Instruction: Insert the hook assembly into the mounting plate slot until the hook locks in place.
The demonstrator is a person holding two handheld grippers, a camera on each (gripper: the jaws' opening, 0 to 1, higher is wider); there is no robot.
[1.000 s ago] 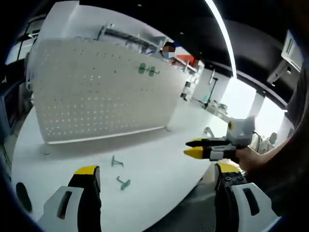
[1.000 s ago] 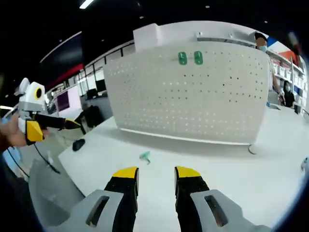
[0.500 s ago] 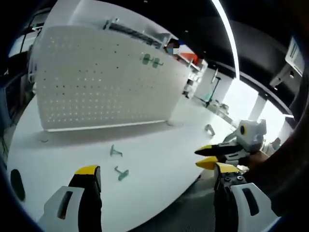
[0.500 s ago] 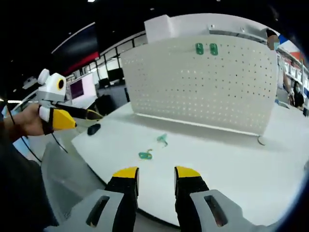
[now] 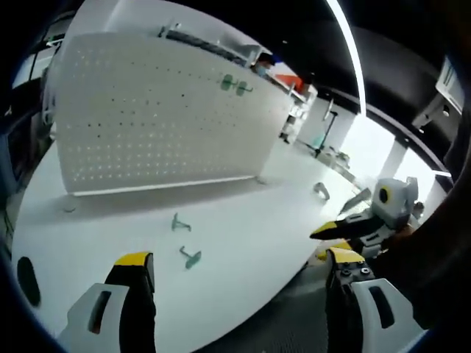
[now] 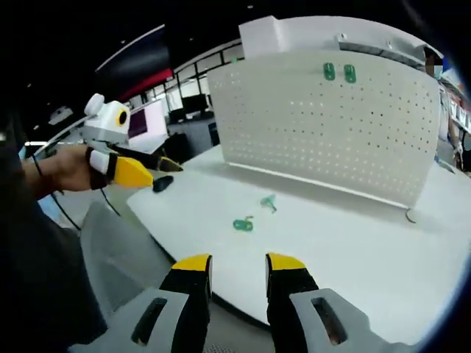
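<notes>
The left gripper view is looking from off the near edge of the white table, well back, facing across it toward the upright pegboard, which is sitting left of centre; the right gripper view is looking from the same near side, also well back and off the edge, facing the pegboard more squarely; both views are sharing the table top, the pegboard, and each other's gripper at one side.
</notes>
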